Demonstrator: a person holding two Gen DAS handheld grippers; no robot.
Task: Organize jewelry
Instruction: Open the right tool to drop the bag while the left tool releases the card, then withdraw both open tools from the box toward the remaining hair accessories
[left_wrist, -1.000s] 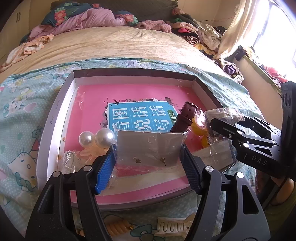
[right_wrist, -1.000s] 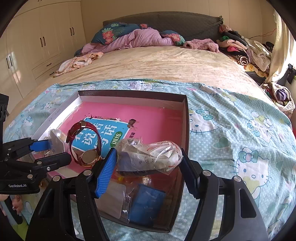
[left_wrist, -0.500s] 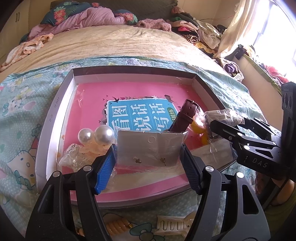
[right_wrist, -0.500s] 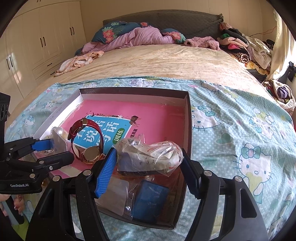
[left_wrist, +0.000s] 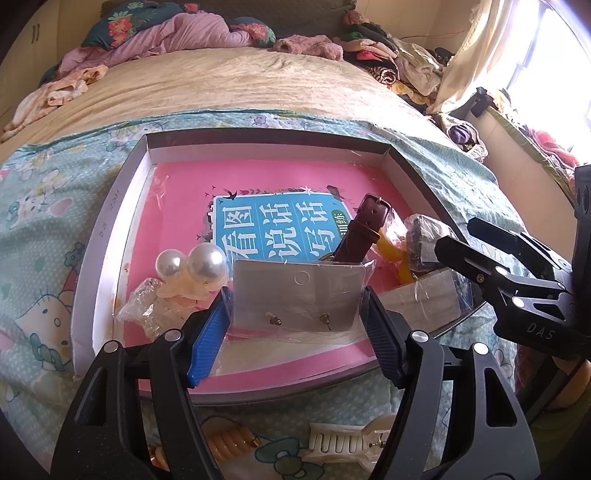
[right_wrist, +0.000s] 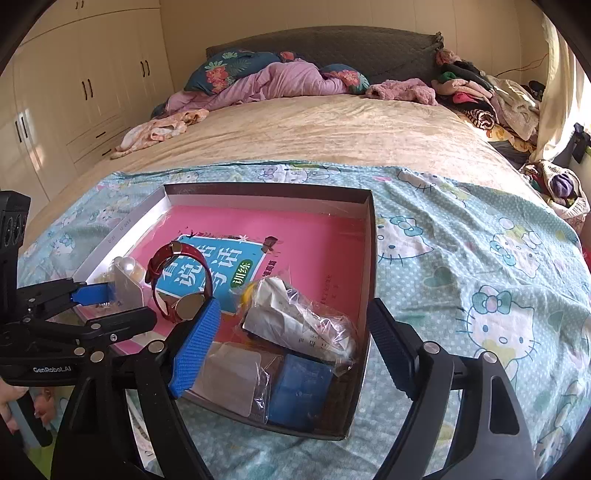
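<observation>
A shallow box (left_wrist: 122, 206) with a pink book on its floor lies on the bed. My left gripper (left_wrist: 295, 317) is shut on a grey earring card (left_wrist: 295, 291) with two studs, held upright over the box's near part. Behind it stand a brown-strap watch (left_wrist: 364, 229) and a pearl hair clip (left_wrist: 192, 264). My right gripper (right_wrist: 291, 343) is open; the clear bag with paper (right_wrist: 299, 321) lies in the box between its fingers. The watch (right_wrist: 177, 284) and left gripper (right_wrist: 92, 295) show at left.
A blue pouch (right_wrist: 299, 387) and a clear packet (right_wrist: 229, 373) lie in the box's near right corner. On the Hello Kitty sheet (right_wrist: 480, 280) before the box lie a cream claw clip (left_wrist: 351, 439) and an orange spiral hair tie (left_wrist: 225, 443). Clothes pile at the bed's far end.
My right gripper has opened and let go of the clear bag, which now rests in the box. My left gripper still holds the earring card, nearly unmoved.
</observation>
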